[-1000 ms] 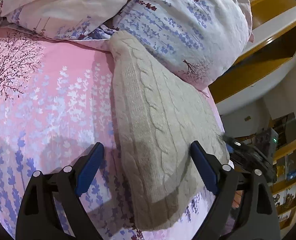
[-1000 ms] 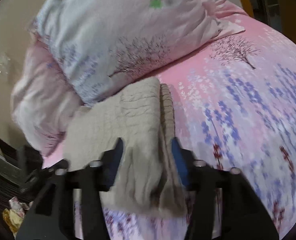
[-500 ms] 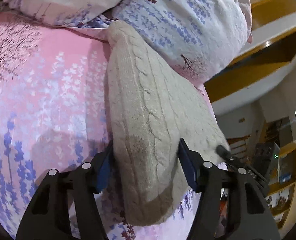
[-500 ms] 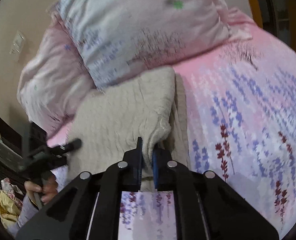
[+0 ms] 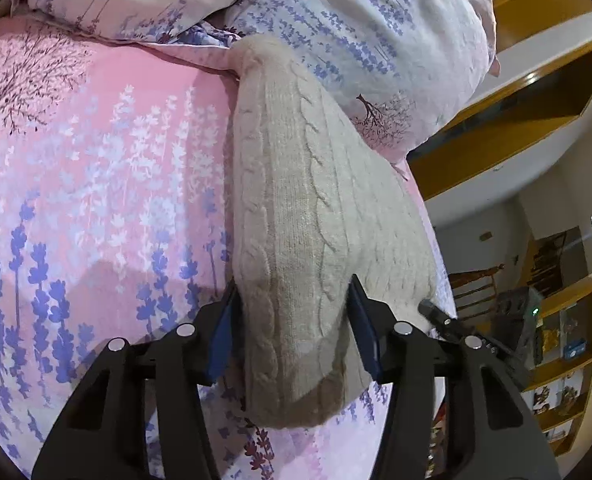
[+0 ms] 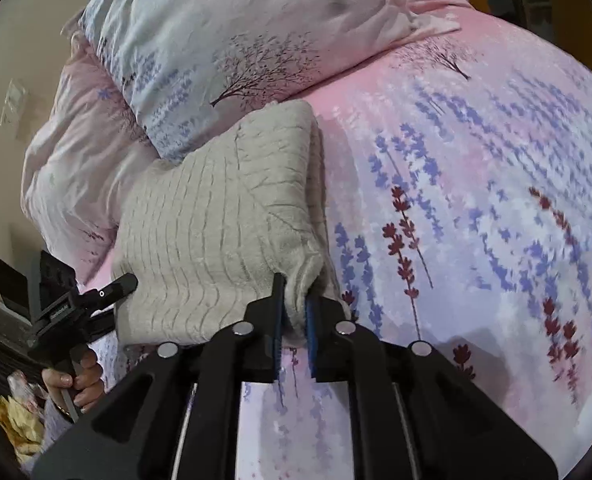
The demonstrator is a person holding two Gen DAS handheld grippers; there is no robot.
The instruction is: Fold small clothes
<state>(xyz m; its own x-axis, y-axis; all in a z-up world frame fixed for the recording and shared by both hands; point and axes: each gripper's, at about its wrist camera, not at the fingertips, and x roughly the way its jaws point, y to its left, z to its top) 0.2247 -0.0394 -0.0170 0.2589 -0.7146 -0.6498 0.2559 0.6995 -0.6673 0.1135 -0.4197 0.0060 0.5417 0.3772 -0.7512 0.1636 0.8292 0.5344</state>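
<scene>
A beige cable-knit sweater lies folded on the pink floral bed sheet, its far end against the pillows. My left gripper straddles the sweater's near folded edge, its blue-padded jaws still apart with the thick knit between them. In the right wrist view the sweater lies at centre left, and my right gripper is shut on its near right corner, which bunches up between the pads. The left gripper shows at the sweater's left edge, held in a hand.
Two floral pillows lie at the head of the bed, also seen in the right wrist view. A wooden bed frame and shelves are on the right. Pink sheet stretches right of the sweater.
My left gripper's jaws have narrowed around the sweater's near edge. My right gripper closed on the sweater's corner and has lifted it a little.
</scene>
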